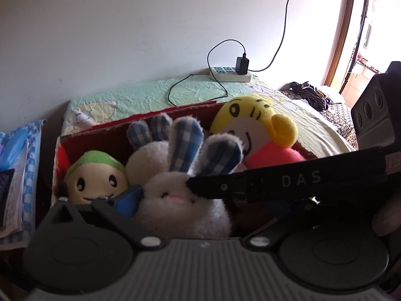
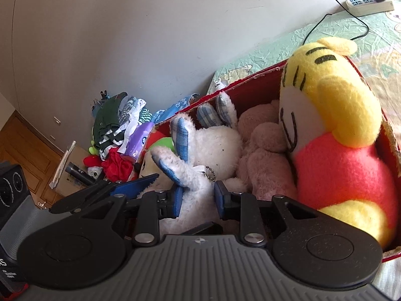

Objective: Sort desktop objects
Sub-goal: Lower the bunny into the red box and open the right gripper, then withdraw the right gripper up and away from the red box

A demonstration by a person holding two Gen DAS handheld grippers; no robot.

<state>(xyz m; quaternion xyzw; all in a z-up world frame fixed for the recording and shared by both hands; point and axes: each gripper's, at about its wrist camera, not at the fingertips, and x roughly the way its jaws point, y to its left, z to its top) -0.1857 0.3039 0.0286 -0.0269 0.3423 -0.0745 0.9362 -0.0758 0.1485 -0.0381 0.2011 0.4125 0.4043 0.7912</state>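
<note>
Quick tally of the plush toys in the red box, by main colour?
White: 1, the rabbit with blue checked ears
Yellow with red-pink body: 1, the tiger doll
Pale pink: 1, the plush between those two
Cream with green cap: 1, the round-faced doll
Total: 4 in the red box

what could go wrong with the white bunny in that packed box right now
The right gripper has its jaws around the white bunny, which is wedged between the green-capped doll and pink plush; lifting may drag those neighbours out of the red box.

Its keychain could snag.

The left gripper is close by; the two may collide.
</note>
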